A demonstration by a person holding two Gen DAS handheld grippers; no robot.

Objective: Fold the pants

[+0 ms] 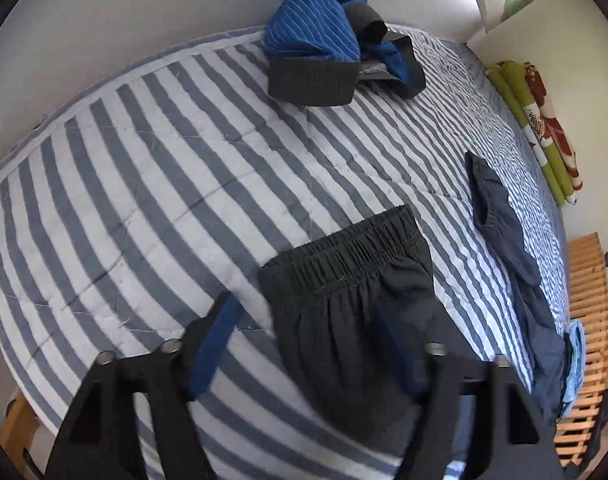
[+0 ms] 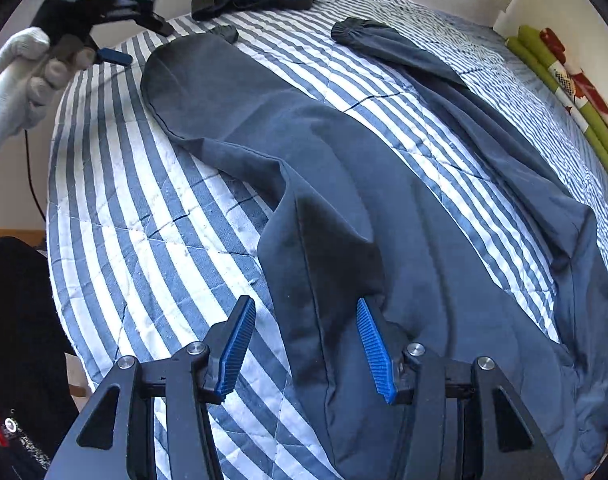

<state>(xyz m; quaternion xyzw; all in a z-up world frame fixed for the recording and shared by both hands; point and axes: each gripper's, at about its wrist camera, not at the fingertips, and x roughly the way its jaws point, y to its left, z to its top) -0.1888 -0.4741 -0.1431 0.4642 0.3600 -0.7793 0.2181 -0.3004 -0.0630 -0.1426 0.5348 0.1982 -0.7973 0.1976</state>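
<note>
Dark blue-grey pants (image 2: 383, 184) lie spread on the striped bed (image 2: 116, 208), both legs reaching away. In the left wrist view one leg's elastic cuff (image 1: 343, 256) lies between my left gripper's (image 1: 304, 344) wide-open fingers, the cloth covering the right finger. The other leg (image 1: 499, 216) lies to the right. A gloved hand (image 2: 32, 64) holds the left gripper (image 2: 116, 40) at that leg's far end. My right gripper (image 2: 304, 348) stands open near the pants' wide end, and a fold of cloth lies between its blue pads (image 2: 236, 352), touching the right one.
A pile of blue and grey clothes (image 1: 323, 52) sits at the bed's far edge by the wall. Green and red rolled bedding (image 1: 543, 128) lines the right wall. A wooden slatted frame (image 1: 587, 320) and a light blue cloth (image 1: 575, 360) are at the right.
</note>
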